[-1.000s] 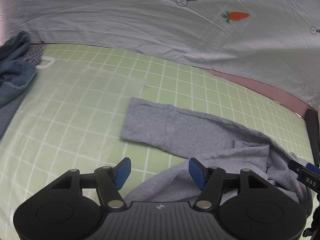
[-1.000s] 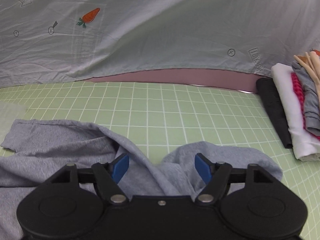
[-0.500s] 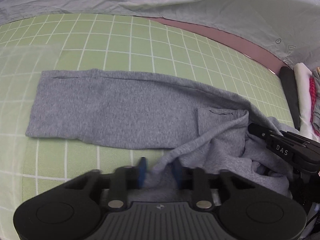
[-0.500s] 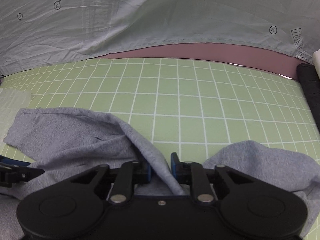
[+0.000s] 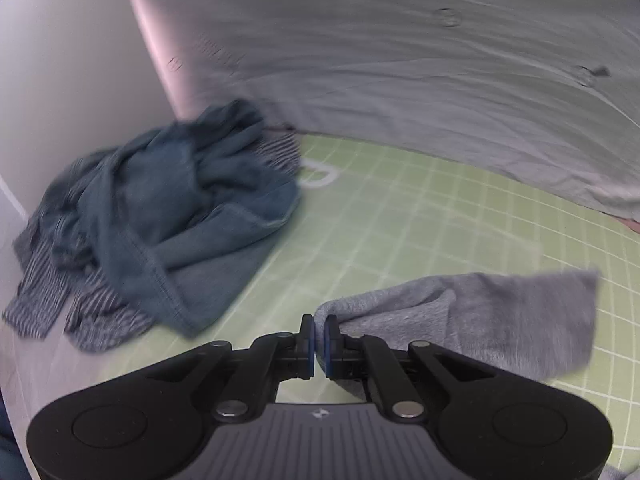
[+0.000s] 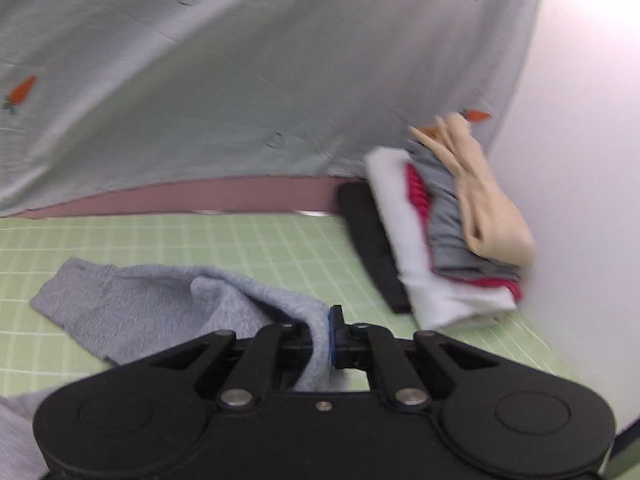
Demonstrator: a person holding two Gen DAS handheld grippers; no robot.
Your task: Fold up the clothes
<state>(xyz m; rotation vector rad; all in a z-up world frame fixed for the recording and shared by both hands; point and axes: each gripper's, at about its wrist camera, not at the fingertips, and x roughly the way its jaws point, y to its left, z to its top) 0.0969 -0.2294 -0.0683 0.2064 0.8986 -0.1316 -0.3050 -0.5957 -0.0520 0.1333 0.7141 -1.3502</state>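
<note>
A grey long-sleeved garment (image 5: 500, 320) lies partly on the green grid mat (image 5: 400, 216). My left gripper (image 5: 319, 340) is shut on an edge of it, the cloth trailing off to the right. In the right wrist view my right gripper (image 6: 326, 334) is shut on another fold of the same grey garment (image 6: 160, 312), which drapes to the left over the mat (image 6: 240, 240). Both views are blurred by motion.
A crumpled pile of blue and striped clothes (image 5: 160, 216) lies at the left of the mat. A stack of folded clothes (image 6: 444, 224) stands at the right by the white wall. A pale sheet with carrot prints (image 6: 240, 80) hangs behind.
Both grippers went from open to shut on the grey garment. Then the left swung left toward the blue pile and the right swung right toward the folded stack, pulling the cloth apart.
</note>
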